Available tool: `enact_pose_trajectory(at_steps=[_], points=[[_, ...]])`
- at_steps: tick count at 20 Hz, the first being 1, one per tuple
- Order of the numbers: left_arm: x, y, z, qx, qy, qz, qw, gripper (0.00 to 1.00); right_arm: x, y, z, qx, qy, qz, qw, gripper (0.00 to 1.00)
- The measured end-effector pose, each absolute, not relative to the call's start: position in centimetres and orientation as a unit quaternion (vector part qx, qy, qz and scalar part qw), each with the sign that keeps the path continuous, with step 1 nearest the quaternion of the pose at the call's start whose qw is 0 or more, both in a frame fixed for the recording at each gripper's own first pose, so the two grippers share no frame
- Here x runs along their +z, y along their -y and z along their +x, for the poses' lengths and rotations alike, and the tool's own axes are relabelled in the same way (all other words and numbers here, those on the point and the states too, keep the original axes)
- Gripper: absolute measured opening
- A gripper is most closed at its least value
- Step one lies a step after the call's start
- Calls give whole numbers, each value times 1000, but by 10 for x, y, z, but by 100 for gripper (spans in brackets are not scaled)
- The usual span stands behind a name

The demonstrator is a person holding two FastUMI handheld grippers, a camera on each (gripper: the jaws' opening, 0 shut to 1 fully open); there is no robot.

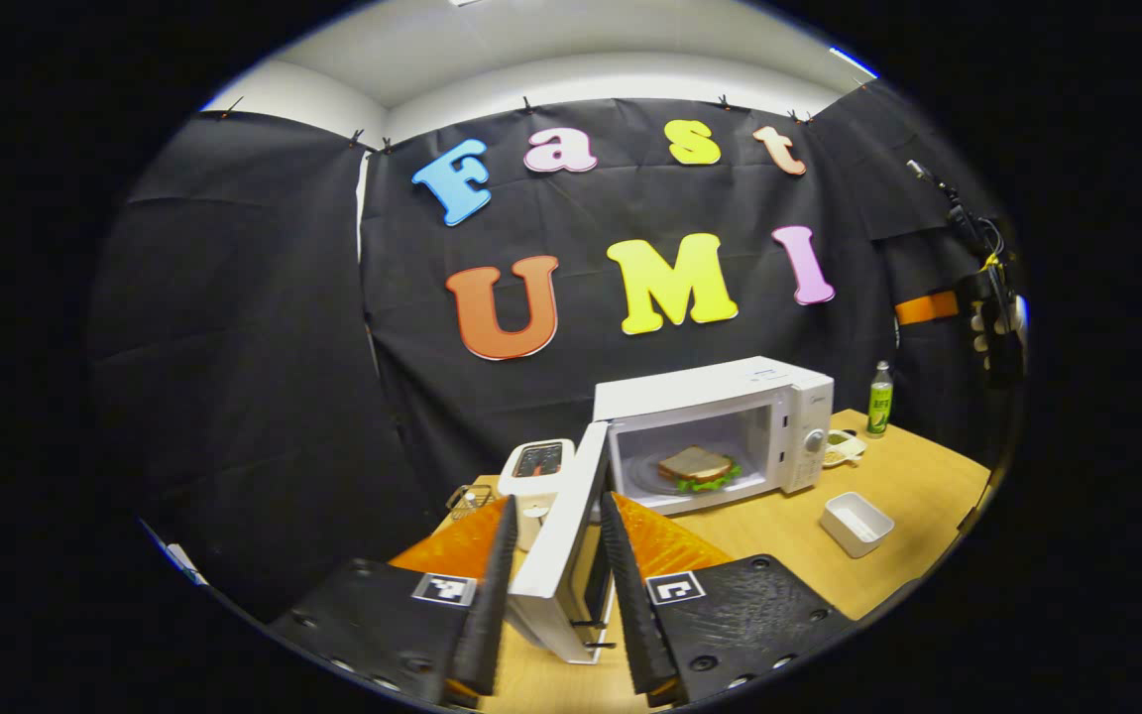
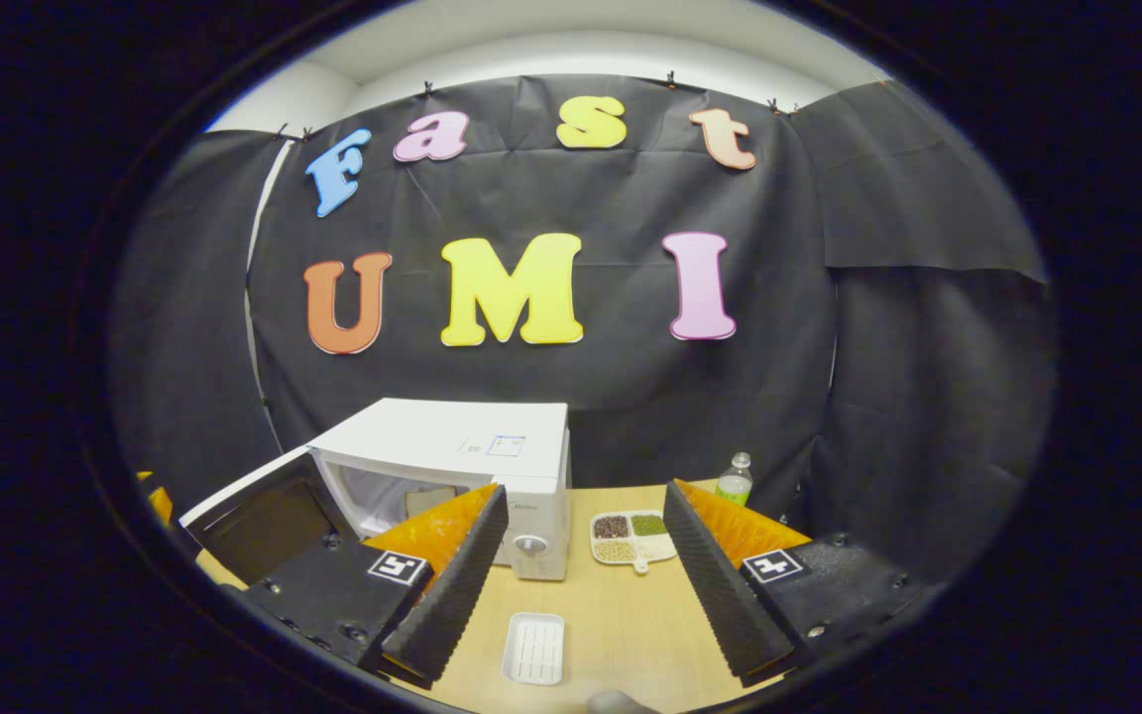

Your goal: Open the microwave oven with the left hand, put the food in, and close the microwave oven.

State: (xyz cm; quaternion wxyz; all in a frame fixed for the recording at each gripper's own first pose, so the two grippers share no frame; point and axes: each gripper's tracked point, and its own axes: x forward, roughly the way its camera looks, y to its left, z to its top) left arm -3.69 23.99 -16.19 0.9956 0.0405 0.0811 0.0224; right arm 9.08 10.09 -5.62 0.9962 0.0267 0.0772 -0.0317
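the microwave (image 1: 730, 397) is white, its open door (image 1: 566, 535) white-edged with a dark window; inside, the sandwich (image 1: 696, 466) shows tan bread over green leaf. the toaster (image 1: 536, 471) is white, the table (image 1: 908, 476) light wood. the small tray (image 2: 534, 648) is white with a ribbed floor; the divided dish (image 2: 630, 535) holds brown, green and beige portions; the bottle (image 2: 734, 481) is green with a pale cap
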Motion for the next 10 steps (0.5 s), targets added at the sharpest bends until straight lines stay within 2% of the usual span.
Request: enact_pose_trajectory(at_steps=[1, 2, 3, 5, 6, 7, 8, 9, 10], points=[[-170, -248, -36, 27, -88, 37, 995, 34, -52, -98, 85, -35, -72, 22, 997, 100], [-175, -252, -38, 25, -91, 35, 995, 19, -50, -97, 79, -36, -72, 22, 996, 92], [-182, -261, -37, 37, -93, 40, 994, 18, -53, -101, 75, -32, -77, 26, 996, 92], [-204, -272, -35, 36, -106, 36, 993, 1, -58, -103, 64, -27, -90, 29, 995, 92], [-214, -273, -35, 31, -112, 31, 993, 1, -59, -104, 60, -25, -94, 30, 995, 92], [-208, -285, -38, 46, -91, 33, 994, 0, -60, -103, 58, -26, -96, 29, 995, 100], [-216, -291, -32, 51, -95, 25, 994, 0, -61, -102, 55, -27, -101, 30, 994, 100], [-225, -296, -32, 51, -102, 12, 993, 0, -62, -102, 53, -26, -104, 35, 994, 92], [-233, -302, -31, 53, -107, 1, 993, 0, -63, -103, 51, -24, -108, 39, 993, 100]])
